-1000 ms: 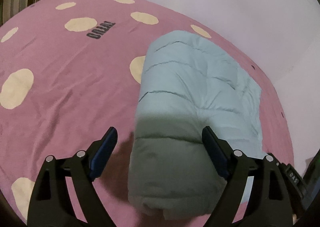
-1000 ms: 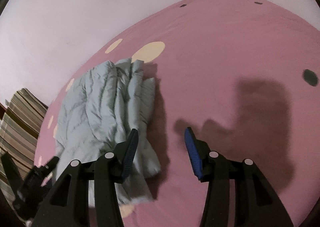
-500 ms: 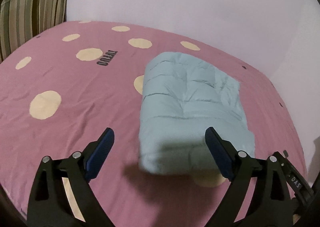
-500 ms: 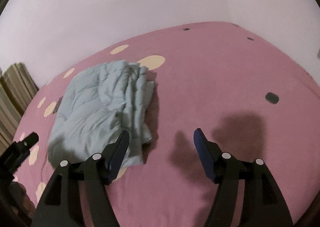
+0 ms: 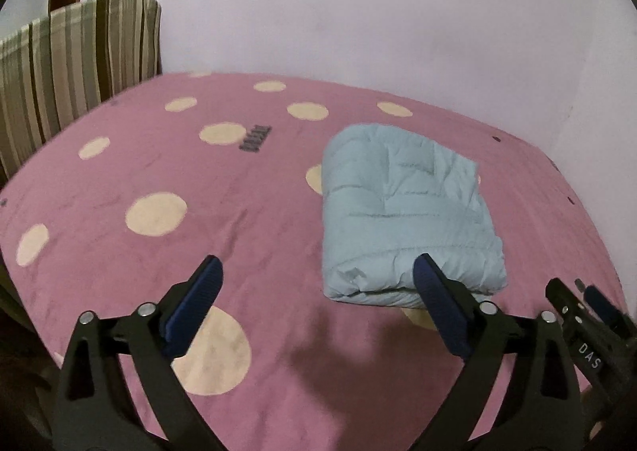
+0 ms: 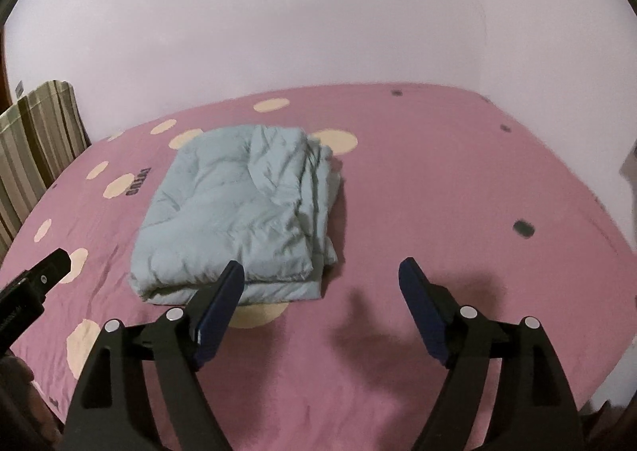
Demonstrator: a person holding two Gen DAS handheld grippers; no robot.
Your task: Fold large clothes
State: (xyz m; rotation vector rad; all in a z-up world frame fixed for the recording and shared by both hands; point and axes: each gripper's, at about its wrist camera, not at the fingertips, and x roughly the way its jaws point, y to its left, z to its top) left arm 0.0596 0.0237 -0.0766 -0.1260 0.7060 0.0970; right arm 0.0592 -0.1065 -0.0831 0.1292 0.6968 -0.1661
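Observation:
A light blue puffy jacket (image 5: 402, 212) lies folded into a thick rectangular bundle on the pink bed sheet (image 5: 199, 212) with cream dots. In the right wrist view the same jacket (image 6: 243, 212) sits left of centre, its layered edges facing right. My left gripper (image 5: 318, 276) hovers above the sheet in front of the bundle, its jaws still opening, nothing between them. My right gripper (image 6: 320, 278) hangs in front of the bundle's right corner, jaws also opening and empty. Each gripper shows at the edge of the other's view.
A striped cushion or headboard (image 5: 67, 65) stands at the far left of the bed. Pale walls (image 6: 318, 13) close the bed in behind and to the right. The bed's near edge runs just under both grippers.
Both grippers have pulled back and up from the folded jacket, which now lies alone on the sheet. The right jaws have spread much wider; the left ones a little.

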